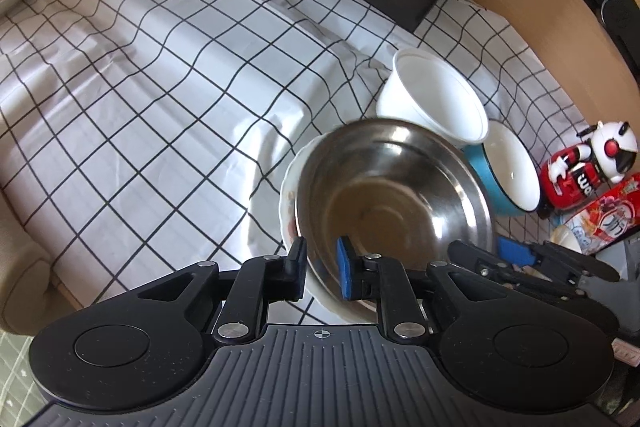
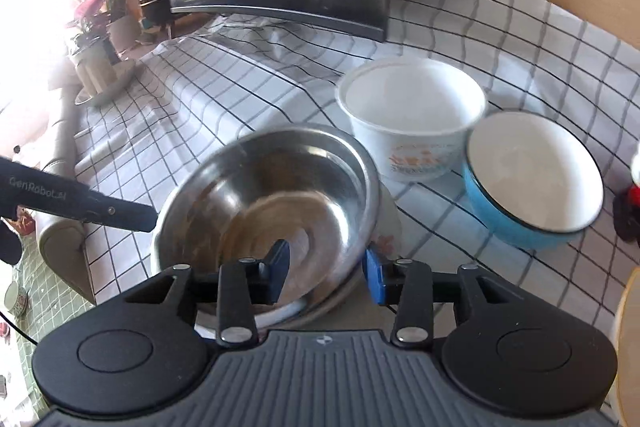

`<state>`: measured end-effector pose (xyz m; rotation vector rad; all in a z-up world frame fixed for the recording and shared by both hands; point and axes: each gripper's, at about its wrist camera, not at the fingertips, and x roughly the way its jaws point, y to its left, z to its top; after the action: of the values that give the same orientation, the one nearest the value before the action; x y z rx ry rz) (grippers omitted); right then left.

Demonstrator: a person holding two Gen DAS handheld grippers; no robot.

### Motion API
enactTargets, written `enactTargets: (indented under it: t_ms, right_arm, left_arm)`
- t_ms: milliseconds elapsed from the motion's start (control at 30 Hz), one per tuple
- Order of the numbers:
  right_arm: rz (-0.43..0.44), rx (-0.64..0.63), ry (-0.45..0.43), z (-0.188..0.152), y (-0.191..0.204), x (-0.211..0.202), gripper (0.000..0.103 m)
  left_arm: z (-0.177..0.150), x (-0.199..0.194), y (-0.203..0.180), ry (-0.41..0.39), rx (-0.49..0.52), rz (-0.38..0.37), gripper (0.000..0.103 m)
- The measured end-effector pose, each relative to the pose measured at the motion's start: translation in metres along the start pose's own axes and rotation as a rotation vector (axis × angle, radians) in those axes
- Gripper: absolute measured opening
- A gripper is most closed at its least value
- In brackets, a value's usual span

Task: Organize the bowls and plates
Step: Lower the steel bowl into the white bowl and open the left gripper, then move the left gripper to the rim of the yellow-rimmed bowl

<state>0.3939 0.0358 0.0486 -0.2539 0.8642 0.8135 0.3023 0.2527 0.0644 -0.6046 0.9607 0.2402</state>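
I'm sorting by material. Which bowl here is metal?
The steel bowl, held at its rim by the left gripper, nested in a white plate. The paper bowl and blue-sided bowl aren't metal.

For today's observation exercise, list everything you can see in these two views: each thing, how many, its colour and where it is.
steel bowl: one, silver, nested in the white dish, tilted
white dish: one, white with a red pattern, under the steel bowl
paper bowl: one, white with an orange print, behind the steel bowl
blue bowl: one, blue outside and white inside, right of the paper bowl
tablecloth: one, white with black grid, covering the table
toy figure: one, red, white and black, far right
left tool: one, black, blue pad, jaws around the rims of the steel bowl and the white dish
right tool: one, black, blue pads, jaws astride the steel bowl's rim
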Motion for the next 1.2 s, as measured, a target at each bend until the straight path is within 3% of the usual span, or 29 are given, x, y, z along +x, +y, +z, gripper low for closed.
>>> enactTargets:
  t_ms: [233, 533, 667, 767, 867, 1067, 1200]
  right_arm:
    - [-0.014, 0.105, -0.039, -0.004, -0.024, -0.008, 0.040]
    - [-0.086, 0.088, -0.007, -0.007, -0.017, 0.013, 0.040]
    - [-0.080, 0.092, -0.034, -0.011, -0.018, -0.005, 0.040]
    - [-0.125, 0.102, -0.079, -0.016, -0.028, -0.031, 0.042]
    - [-0.228, 0.117, -0.150, -0.025, -0.047, -0.070, 0.044]
    - [-0.568, 0.087, -0.295, -0.057, -0.091, -0.142, 0.069]
    - [-0.703, 0.106, -0.342, -0.077, -0.122, -0.167, 0.085]
  left_arm:
    - [-0.010, 0.010, -0.005, 0.030, 0.028, 0.021, 0.018]
    - [-0.007, 0.008, -0.012, 0.008, 0.075, 0.065, 0.020]
    - [0.000, -0.010, -0.030, -0.088, 0.118, 0.100, 0.018]
    - [0.011, -0.019, -0.058, -0.132, 0.167, 0.021, 0.018]
    - [0.016, -0.014, -0.100, -0.117, 0.239, -0.079, 0.018]
    - [-0.001, 0.016, -0.194, -0.031, 0.407, -0.276, 0.018]
    - [-0.024, 0.038, -0.245, 0.005, 0.499, -0.359, 0.019]
